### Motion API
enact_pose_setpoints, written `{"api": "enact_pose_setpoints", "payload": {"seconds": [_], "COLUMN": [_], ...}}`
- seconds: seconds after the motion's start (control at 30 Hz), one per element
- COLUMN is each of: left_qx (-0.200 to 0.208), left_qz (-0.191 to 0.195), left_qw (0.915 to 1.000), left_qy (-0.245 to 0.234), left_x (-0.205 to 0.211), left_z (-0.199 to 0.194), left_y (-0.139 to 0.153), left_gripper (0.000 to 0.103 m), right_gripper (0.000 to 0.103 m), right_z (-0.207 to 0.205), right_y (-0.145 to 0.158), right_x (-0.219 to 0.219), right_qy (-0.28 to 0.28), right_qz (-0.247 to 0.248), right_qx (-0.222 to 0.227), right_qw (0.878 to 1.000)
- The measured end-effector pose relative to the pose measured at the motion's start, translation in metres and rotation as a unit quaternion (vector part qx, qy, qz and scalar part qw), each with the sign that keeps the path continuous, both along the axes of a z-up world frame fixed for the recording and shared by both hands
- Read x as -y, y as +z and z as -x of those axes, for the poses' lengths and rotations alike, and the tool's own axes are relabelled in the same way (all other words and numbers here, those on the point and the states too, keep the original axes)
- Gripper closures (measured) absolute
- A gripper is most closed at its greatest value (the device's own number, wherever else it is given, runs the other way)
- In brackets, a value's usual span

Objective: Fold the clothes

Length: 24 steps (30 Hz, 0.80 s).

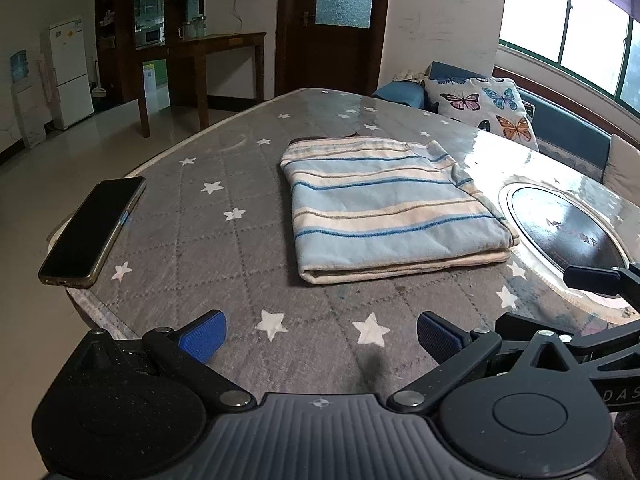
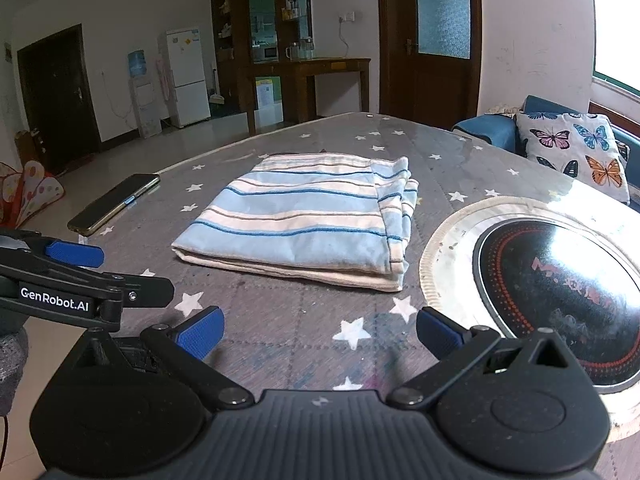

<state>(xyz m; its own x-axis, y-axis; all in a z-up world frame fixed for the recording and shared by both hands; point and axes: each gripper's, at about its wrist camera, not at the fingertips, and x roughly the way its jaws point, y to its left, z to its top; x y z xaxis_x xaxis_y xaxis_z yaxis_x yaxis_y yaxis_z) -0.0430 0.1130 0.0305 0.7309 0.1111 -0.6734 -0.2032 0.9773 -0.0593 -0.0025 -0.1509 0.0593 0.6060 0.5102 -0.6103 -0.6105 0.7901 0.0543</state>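
Left wrist view, L to R: phone (image 1: pixel 93 232) ahead-left of the left gripper (image 1: pixel 320 334), well apart from it, lying flat w/ its near end hanging over the table (image 1: pixel 224 168) edge. Screen dark, can't read anything on it. Left gripper wide open, blue pads (image 1: pixel 203 335) spread, nothing between them, just star-print cover below. Whether it's touching the cover or hovering: can't tell. Folded garment (image 1: pixel 390 204) straight ahead and slightly right of the claw, near but not touching. Light blue/cream stripes, folded into a rough rectangle, fold edge facing the claw, layers stacked. Loose flap bunched at its far right corner; what kind of garment it is I can't make out. Induction hob (image 1: pixel 568 232) ahead-right, set into the table, just beside the garment's right edge, partly washed out by window glare. Part of the right gripper cuts in at the frame's right edge, mostly cropped.

Right wrist view, L to R: left gripper's side (image 2: pixel 80 280) enters from the left, one blue pad visible, rest cut off. Phone (image 2: pixel 114 204) far ahead-left. Right gripper (image 2: pixel 320 332) also wide open, pads (image 2: pixel 436 336) apart, empty. Garment (image 2: pixel 304 216) ahead, slightly left of the claw centre, clear of both pads. Hob (image 2: pixel 560 292) close ahead-right, its near rim hidden behind the right finger linkage; logo text under glare, unreadable. Butterfly cushion (image 2: pixel 572 148) far right past the table, partly cropped.
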Motion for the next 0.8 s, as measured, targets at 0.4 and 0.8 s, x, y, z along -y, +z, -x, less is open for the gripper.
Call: {"api": "enact_pose_setpoints", "payload": {"seconds": [0.4,0.8], "left_qx": [-0.003,-0.008], "left_qz": [0.002,0.0], "left_qw": [1.0,1.0], "left_qy": [0.0,0.006], "left_x": [0.005,0.007], "left_z": [0.006,0.01], "left_y": [-0.002,-0.004], "left_gripper": [0.0,0.0], "right_gripper": [0.0,0.0], "right_z": [0.008,0.011], "right_y": [-0.002,-0.002], "right_x": [0.001,0.002], "right_qy": [-0.003,-0.004], "right_qz": [-0.005,-0.011], "right_qx": [-0.004,-0.008], "right_qw": [1.0,1.0]}}
